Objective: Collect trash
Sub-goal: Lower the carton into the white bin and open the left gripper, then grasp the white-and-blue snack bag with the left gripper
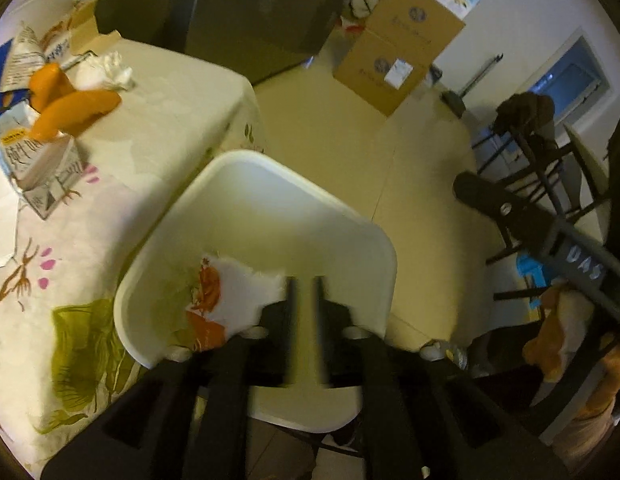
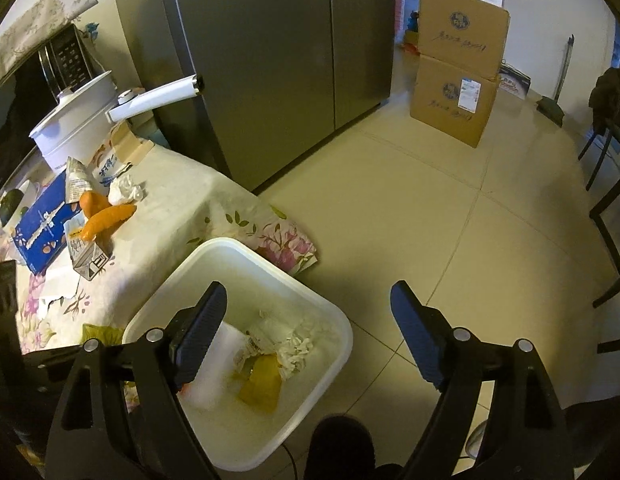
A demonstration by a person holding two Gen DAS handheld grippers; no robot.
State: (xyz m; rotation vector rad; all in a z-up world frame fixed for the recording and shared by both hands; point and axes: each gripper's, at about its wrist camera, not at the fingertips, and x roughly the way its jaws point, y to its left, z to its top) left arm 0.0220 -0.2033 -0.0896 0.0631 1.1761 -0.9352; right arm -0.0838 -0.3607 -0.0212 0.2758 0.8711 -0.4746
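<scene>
The bench (image 2: 182, 216), under a floral cloth, carries two orange peels (image 2: 104, 216), a crumpled tissue (image 2: 126, 192), milk cartons (image 2: 88, 256), a blue box (image 2: 42, 232) and a white pot (image 2: 76, 120).

Both wrist views are aimed steeply downward, close over the white bin (image 1: 214, 216) (image 2: 238, 256); table edge (image 1: 170, 80) (image 2: 190, 184) and floor are shared.

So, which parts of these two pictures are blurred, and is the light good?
Left wrist view: the left tool is smeared by motion and the torn paper in the white bin is soft. Right wrist view: mostly sharp, but the bin's trash looks blurred. Both views are dim, yellowish, and strongly curved at the edges.
</scene>
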